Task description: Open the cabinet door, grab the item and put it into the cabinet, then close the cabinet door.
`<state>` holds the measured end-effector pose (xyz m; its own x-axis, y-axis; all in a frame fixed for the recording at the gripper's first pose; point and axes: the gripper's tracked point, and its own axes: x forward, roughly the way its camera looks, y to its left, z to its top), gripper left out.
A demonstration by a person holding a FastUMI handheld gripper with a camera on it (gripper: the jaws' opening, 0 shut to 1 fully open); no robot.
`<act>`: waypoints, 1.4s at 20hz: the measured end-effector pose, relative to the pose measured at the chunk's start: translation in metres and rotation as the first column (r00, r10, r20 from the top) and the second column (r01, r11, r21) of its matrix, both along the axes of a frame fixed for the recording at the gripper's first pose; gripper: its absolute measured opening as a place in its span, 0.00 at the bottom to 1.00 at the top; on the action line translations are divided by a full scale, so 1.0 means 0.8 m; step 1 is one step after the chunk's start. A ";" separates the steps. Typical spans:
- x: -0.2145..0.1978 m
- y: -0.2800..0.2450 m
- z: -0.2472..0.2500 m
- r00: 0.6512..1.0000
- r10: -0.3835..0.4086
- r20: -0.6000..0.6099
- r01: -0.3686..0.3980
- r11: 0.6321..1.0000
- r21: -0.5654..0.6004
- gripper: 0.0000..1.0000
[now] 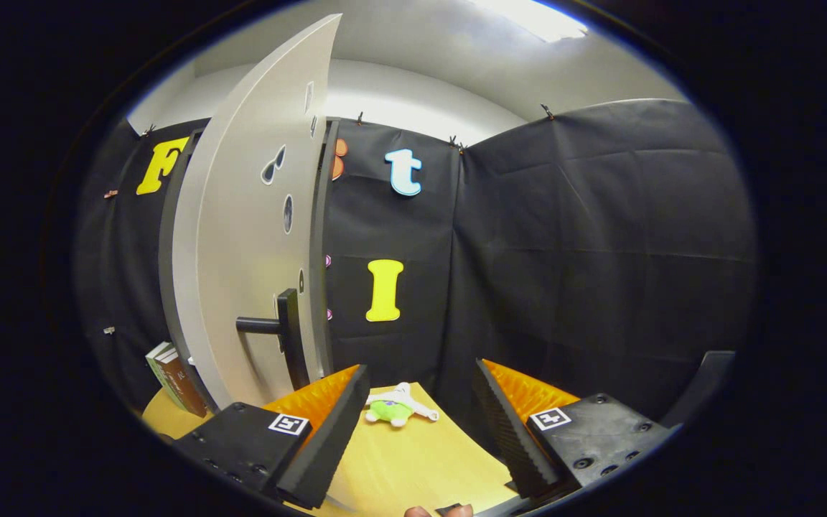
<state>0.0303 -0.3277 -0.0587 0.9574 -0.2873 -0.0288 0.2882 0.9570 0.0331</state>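
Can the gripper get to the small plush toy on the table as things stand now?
Probably yes. The gripper is open and empty, and the plush toy lies just ahead of its fingers on the bare table. The open cabinet door stands off to the side.

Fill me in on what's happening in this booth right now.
A person is working a handheld set of tongs, held open and empty. The cabinet door already stands open, its black handle to the left of the tongs. A small green and white plush toy lies on the wooden table just ahead, not yet grabbed.
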 end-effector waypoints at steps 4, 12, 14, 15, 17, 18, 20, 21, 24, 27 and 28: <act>-0.003 0.064 0.001 0.999 0.041 0.017 -0.041 0.999 0.036 0.96; 0.022 0.196 0.003 0.990 0.137 0.036 -0.139 0.989 0.041 0.96; 0.034 0.227 0.002 0.985 0.170 0.038 -0.172 0.984 0.043 0.96; 0.041 0.240 0.001 0.982 0.184 0.037 -0.185 0.981 0.048 0.96; 0.057 0.266 -0.004 0.976 0.214 0.029 -0.215 0.975 0.060 0.96; 0.064 0.283 -0.008 0.971 0.237 0.019 -0.238 0.969 0.067 0.96; 0.072 0.315 -0.013 0.960 0.282 0.004 -0.281 0.957 0.070 0.96; 0.073 0.329 -0.015 0.954 0.301 0.001 -0.300 0.951 0.069 0.96; 0.056 0.335 -0.015 0.939 0.344 0.001 -0.343 0.936 0.076 0.96; 0.054 0.352 -0.012 0.928 0.372 0.005 -0.371 0.925 0.079 0.97; 0.054 0.356 -0.011 0.927 0.374 0.006 -0.373 0.925 0.076 0.96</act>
